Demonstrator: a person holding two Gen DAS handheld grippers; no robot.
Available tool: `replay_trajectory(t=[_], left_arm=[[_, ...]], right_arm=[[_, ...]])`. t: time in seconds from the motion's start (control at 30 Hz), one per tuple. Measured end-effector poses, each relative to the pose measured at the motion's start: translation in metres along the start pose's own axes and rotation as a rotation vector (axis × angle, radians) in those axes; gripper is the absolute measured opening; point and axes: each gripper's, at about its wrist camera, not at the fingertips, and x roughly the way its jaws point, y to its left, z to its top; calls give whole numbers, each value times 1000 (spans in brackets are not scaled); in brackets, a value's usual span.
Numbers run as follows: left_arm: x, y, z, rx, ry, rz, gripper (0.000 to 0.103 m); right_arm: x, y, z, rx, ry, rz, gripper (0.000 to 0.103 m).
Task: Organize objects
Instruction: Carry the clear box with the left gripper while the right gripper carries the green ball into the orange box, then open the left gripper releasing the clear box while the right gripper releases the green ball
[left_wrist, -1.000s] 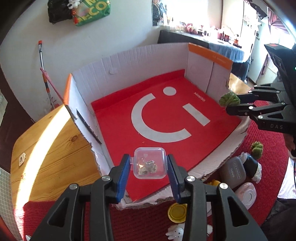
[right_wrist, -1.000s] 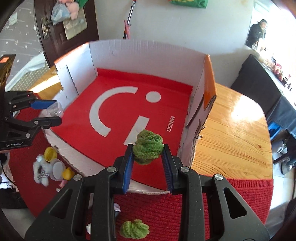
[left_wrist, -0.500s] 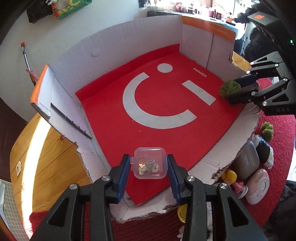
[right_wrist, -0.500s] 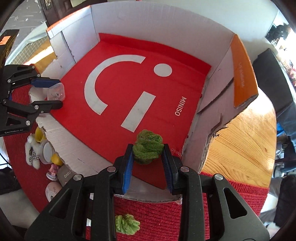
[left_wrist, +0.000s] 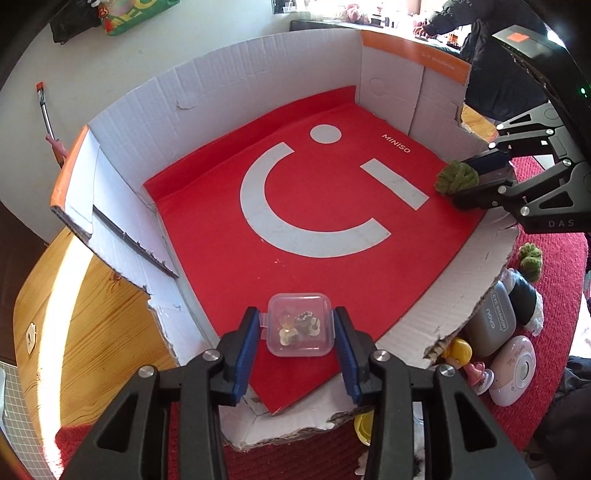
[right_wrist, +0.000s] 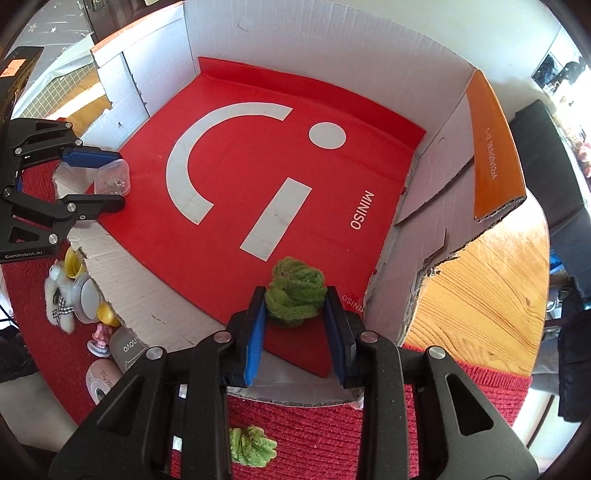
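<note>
The left gripper (left_wrist: 298, 334) is clamped on a small clear square plastic container (left_wrist: 300, 329) with tiny trinkets inside, its blue pads pressed against two opposite sides. It holds the container over the near edge of a large open cardboard box (left_wrist: 229, 88) with white inner walls, orange flap edges and a red floor printed with a white smiling-face logo.

The right gripper (right_wrist: 295, 301) is clamped on a fuzzy green yarn ball (right_wrist: 295, 291), blue pads squeezing it from both sides. It holds the ball just inside the box, over the near right corner of the red floor, close to the torn right wall.

The box sits on a red knitted cloth (right_wrist: 461, 398) over a round wooden table (right_wrist: 487, 291). On the cloth outside the box's near edge lie a second green yarn ball (right_wrist: 251, 446), a grey eye-shadow case (left_wrist: 493, 325), a pale pink round compact (left_wrist: 515, 371), a small yellow-haired doll figure (left_wrist: 461, 350) and a white plush toy (right_wrist: 59, 299).
</note>
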Motion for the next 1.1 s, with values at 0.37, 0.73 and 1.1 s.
replay_trajectory(t=[0.37,0.73,1.1], left_arm=[[-2,-2,-2,7,1,11,45],[-3,-2,-2,5,2,10,49],[-3,-2,-2,-3,1,5,52]], right_arm=[[-4,-2,-5,2,7,-2,29],[-13,-5,-16,0,12,-10,30],[-24,-8,-25,-6,15,-17,30]])
